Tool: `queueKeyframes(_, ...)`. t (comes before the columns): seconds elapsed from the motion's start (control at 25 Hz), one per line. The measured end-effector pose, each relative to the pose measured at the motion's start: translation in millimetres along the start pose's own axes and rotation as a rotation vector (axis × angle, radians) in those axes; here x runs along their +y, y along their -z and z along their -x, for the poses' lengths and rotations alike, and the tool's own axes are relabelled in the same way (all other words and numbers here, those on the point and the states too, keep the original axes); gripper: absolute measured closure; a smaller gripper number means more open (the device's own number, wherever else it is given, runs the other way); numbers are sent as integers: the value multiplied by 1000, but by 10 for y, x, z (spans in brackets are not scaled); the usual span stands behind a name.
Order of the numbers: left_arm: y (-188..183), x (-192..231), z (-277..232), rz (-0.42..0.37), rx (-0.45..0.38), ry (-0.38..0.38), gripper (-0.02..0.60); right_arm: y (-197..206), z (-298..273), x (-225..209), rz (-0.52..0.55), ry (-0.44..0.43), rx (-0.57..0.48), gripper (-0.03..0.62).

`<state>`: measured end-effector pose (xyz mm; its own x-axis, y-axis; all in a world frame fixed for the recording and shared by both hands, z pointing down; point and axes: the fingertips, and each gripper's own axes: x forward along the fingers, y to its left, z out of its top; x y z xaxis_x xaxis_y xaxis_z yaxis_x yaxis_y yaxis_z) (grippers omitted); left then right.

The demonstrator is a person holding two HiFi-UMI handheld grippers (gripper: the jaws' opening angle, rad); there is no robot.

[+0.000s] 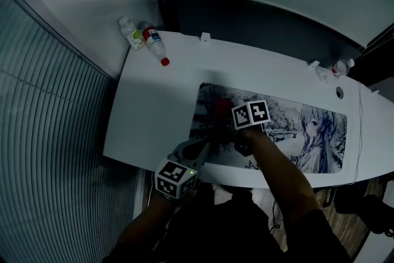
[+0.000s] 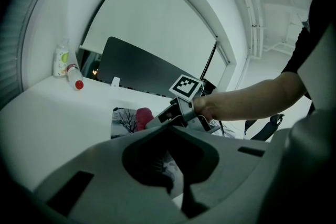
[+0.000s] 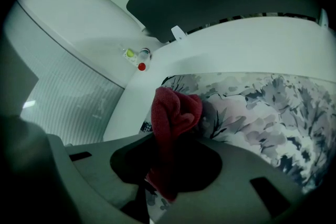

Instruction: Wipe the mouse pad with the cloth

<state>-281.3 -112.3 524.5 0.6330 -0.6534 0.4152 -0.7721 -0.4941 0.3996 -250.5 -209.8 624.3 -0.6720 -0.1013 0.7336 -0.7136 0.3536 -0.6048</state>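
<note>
A long mouse pad [image 1: 277, 113] [image 3: 252, 107] printed with an anime figure and trees lies on the white desk [image 1: 154, 108]. My right gripper [image 1: 229, 117] [image 3: 163, 186] is shut on a red cloth [image 1: 220, 109] [image 3: 176, 113], which bunches up on the pad's left part. My left gripper [image 1: 200, 146] [image 2: 184, 191] is at the pad's near-left edge with its jaws together; I cannot tell whether they pinch the pad. The left gripper view shows the cloth [image 2: 143, 117], the pad's corner [image 2: 122, 118] and the right gripper [image 2: 168, 115] just ahead.
Two small bottles [image 1: 132, 34] [image 1: 154, 43] lie at the desk's far-left corner. A dark panel [image 1: 246, 15] stands behind the desk. A thin cable [image 1: 359, 132] runs down the desk's right end, and small white items [image 1: 332, 69] sit at the back right.
</note>
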Motion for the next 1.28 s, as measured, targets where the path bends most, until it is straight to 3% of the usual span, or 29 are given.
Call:
queueKeyframes(0.64,-300,3,-241,-64,4,36,575,-552,123,-52,-34,16,-94,485)
queueKeyframes(1.0,-247,-224,-560,-67,48,10,575,-592,66,-395,-53,-5,-44,485)
queueKeyframes(1.28,-230,-597,-912,-66,82,33,575,-529,445,-843,-60,-1,-33,485)
